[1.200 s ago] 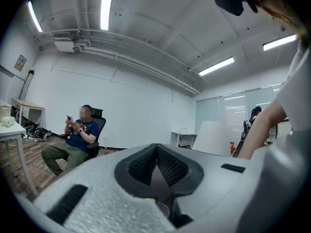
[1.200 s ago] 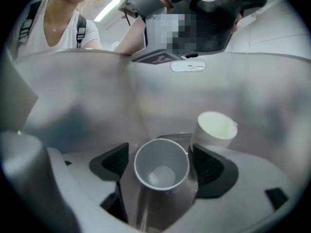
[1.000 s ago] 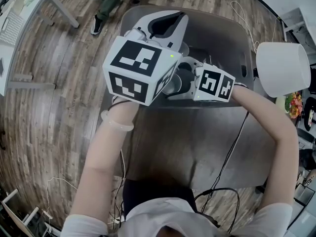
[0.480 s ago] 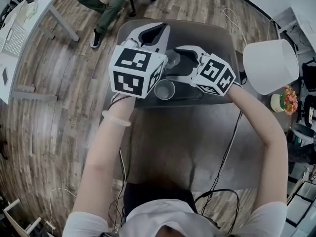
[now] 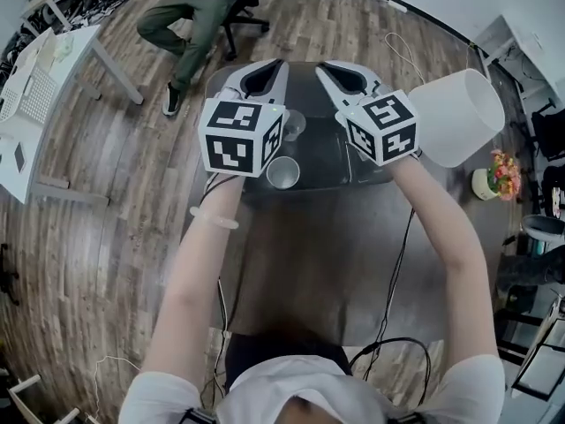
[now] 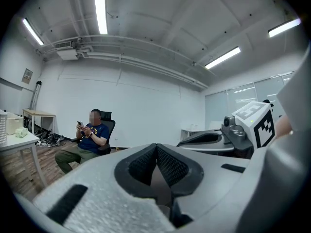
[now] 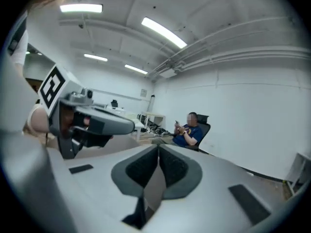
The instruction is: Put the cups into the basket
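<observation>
Both grippers have swung up and apart since a second ago, when they were crowded low over the basket (image 5: 371,170). They now point out across the room. The left gripper (image 5: 265,76) has its jaws pressed together on nothing, and so does the right gripper (image 5: 344,78); each gripper's own view shows the ribbed pads (image 6: 170,166) meeting with no cup between them.

Two cups sit below the raised grippers, seemingly inside the dark basket at the far end of the tabletop (image 5: 309,263). The near cup (image 5: 282,173) stands upright, mouth up, by the basket's near edge. The far cup (image 5: 294,124) is closer to the middle, partly hidden by the left gripper's marker cube (image 5: 240,135).

Both cups look like clear glass, so they are probably light, rigid, slick and easily chipped. The safest hold is probably across the wall just below the rim, one jaw inside and one outside, closed gently.

No brand, label or readable writing shows on the cups or basket. The only print in view is the black-and-white square markers on the cubes.
</observation>
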A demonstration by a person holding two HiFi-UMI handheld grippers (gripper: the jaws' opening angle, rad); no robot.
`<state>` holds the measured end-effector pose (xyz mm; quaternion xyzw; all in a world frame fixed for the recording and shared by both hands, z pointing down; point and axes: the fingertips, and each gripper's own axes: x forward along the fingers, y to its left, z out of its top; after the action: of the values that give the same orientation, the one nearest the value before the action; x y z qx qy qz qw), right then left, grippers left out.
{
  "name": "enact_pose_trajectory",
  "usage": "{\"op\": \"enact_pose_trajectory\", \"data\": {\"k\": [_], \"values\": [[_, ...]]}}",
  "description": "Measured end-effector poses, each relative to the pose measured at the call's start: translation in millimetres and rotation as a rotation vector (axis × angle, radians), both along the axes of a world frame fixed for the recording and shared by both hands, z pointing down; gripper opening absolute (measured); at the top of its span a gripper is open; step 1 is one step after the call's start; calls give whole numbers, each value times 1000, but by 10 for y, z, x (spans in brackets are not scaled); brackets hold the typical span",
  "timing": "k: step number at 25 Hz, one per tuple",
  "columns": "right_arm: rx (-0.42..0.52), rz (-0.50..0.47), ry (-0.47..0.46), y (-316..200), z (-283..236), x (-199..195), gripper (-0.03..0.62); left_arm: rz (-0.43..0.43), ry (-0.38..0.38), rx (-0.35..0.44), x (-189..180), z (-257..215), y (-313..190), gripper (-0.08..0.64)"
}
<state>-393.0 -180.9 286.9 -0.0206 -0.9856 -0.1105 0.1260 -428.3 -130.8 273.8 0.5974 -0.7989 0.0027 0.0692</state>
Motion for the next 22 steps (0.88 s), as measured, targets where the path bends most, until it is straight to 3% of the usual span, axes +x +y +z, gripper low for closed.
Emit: {"op": "enact_pose_trajectory", "data": {"k": [3, 8, 13, 18, 22], "values": [[-33, 111, -109, -57, -429, 150, 14, -1, -7, 42, 101, -240, 31, 11], [-94, 131, -226, 215, -920, 460, 14, 24, -20, 78, 442, -521, 143, 11], [-118, 151, -299, 519, -1128, 948, 14, 93, -78, 126, 991, -802, 345, 11], [-115, 248, -368, 560, -1239, 1649, 14, 162, -124, 136, 1571, -868, 615, 11], [-84, 327, -355, 529, -1178, 2198, 15, 184, -103, 139, 1949, -759, 761, 11]]}}
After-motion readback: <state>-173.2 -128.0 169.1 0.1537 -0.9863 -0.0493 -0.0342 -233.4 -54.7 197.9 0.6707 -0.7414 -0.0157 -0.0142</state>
